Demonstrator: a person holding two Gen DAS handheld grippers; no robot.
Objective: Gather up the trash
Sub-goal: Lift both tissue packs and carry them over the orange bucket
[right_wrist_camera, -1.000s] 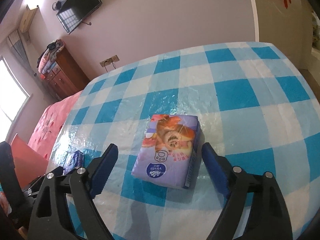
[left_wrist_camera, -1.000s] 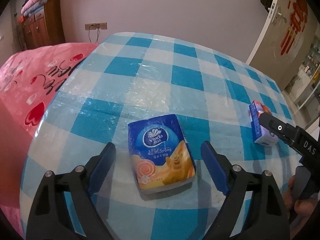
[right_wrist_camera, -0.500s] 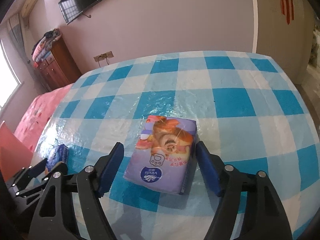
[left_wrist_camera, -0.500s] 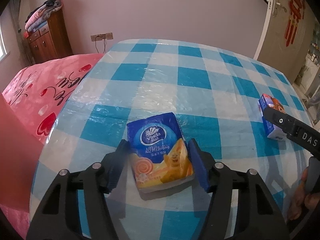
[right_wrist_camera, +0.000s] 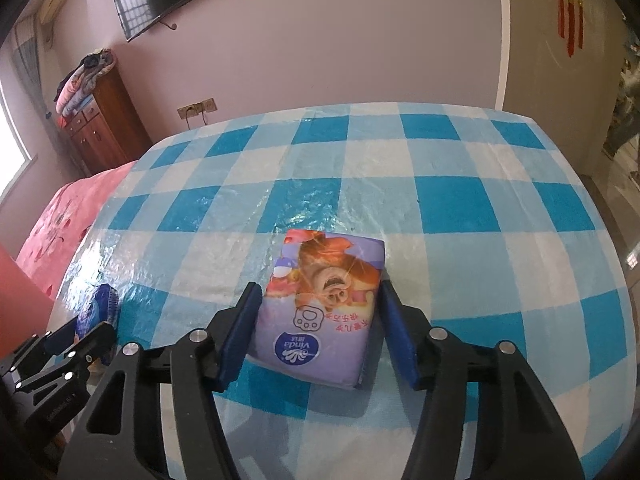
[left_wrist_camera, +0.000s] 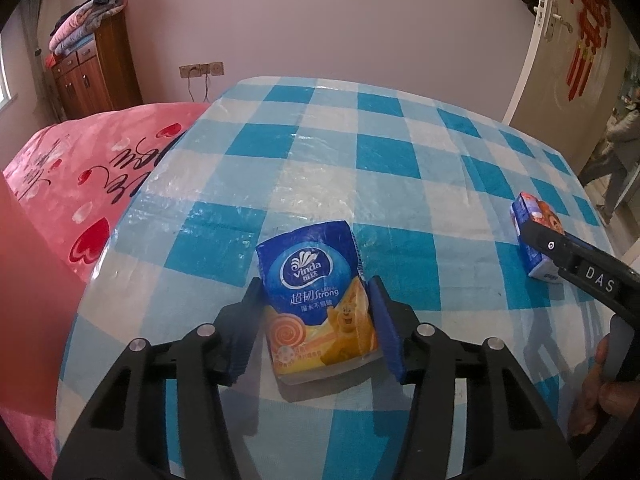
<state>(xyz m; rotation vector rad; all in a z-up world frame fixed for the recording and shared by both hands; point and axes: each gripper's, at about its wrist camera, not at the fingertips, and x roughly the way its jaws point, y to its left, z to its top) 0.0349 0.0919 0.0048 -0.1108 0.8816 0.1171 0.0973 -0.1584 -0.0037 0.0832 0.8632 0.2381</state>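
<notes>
A blue and orange Vinda tissue pack [left_wrist_camera: 316, 296] lies on the blue-checked tablecloth [left_wrist_camera: 360, 140]. My left gripper [left_wrist_camera: 316, 284] straddles it, its jaws closing, and both blue pads touch the pack's sides. A purple tissue pack with a cartoon bear [right_wrist_camera: 324, 304] lies to the right. My right gripper [right_wrist_camera: 319, 287] is closing around it, pads against its edges. In the left wrist view the purple pack [left_wrist_camera: 528, 216] shows beside the right gripper's arm [left_wrist_camera: 576, 264]. In the right wrist view the blue pack [right_wrist_camera: 98, 308] shows at far left.
A pink bedspread with red hearts [left_wrist_camera: 80, 168] borders the table's left edge. A wooden cabinet [left_wrist_camera: 96, 72] stands against the back wall, and a door [left_wrist_camera: 560, 40] at the back right. A person's hand [left_wrist_camera: 600, 400] holds the right gripper's handle.
Both grippers' jaws have drawn in from wide open until the pads meet the sides of their packs. Neither pack has shifted on the cloth.
</notes>
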